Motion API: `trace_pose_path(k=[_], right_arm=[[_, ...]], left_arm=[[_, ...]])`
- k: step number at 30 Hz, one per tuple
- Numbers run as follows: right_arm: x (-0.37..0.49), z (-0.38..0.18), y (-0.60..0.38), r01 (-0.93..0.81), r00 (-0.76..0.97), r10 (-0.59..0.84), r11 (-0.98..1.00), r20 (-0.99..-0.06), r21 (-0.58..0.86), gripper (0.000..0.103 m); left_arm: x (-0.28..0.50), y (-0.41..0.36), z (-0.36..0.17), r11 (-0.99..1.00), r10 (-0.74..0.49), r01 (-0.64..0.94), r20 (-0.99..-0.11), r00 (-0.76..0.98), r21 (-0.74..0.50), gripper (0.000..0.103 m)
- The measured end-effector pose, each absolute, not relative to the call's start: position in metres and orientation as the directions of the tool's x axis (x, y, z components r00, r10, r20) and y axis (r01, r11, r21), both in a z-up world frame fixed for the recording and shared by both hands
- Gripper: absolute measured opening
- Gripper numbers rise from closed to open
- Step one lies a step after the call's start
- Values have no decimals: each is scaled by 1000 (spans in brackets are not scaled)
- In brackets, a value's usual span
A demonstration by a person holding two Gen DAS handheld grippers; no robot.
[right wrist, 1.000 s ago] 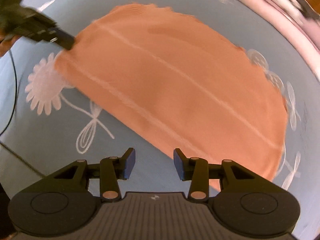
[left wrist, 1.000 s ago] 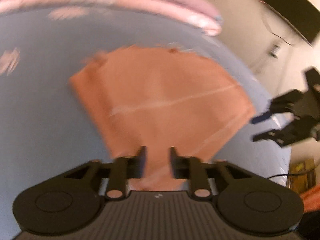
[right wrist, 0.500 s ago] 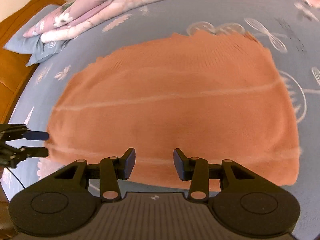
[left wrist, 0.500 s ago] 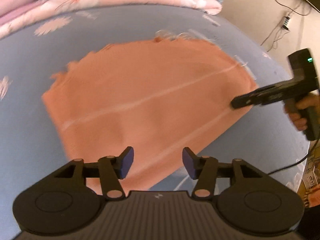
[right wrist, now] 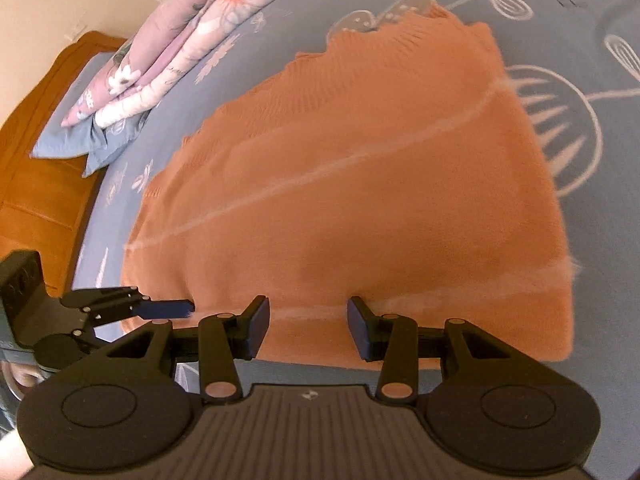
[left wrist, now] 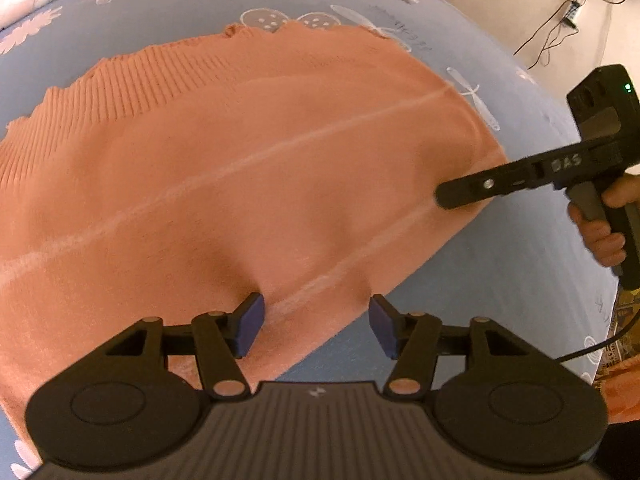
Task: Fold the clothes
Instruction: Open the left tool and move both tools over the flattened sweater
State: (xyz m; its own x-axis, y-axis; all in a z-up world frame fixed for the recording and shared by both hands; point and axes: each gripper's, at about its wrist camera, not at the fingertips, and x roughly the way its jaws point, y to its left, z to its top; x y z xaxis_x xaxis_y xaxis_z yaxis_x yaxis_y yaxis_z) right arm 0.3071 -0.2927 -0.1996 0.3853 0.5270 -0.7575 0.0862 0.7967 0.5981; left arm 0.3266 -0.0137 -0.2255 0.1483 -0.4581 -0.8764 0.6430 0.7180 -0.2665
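An orange knit garment [left wrist: 240,160] with pale stripes lies spread flat on the blue patterned bed sheet [left wrist: 460,320]. My left gripper [left wrist: 316,326] hovers over its near edge. The jaws are open, the left finger dents the fabric, and the hem runs between the fingers unpinched. The right wrist view shows the garment [right wrist: 360,180] from its other side, with my right gripper [right wrist: 308,328] open over the near hem and nothing pinched. From the left view, the right gripper [left wrist: 444,200] reaches onto the garment's right edge, held by a hand [left wrist: 604,236]. The left gripper [right wrist: 168,309] shows at the garment's left corner.
A folded pink floral quilt [right wrist: 192,40] and a grey-blue pillow [right wrist: 68,144] lie at the head of the bed, against an orange-brown headboard [right wrist: 36,200]. The bed's edge curves past the right gripper, with a black cable [left wrist: 600,344] and a wall beyond.
The left jaws stood close together with fabric between them and now stand wide apart. Both grippers have come lower and closer over the garment. The right gripper's view has rolled round.
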Motion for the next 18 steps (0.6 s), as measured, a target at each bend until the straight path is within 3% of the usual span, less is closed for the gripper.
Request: trace_pose_path(k=[13, 18], right_arm=[[277, -201, -362, 211, 409, 533, 735, -741, 645, 48], [284, -171, -370, 129, 504, 498, 764, -705, 632, 59]], left_arm=[[324, -15, -220, 722, -405, 656, -903, 144, -219, 60], [325, -8, -186, 718, -439, 674, -863, 248, -172, 64]])
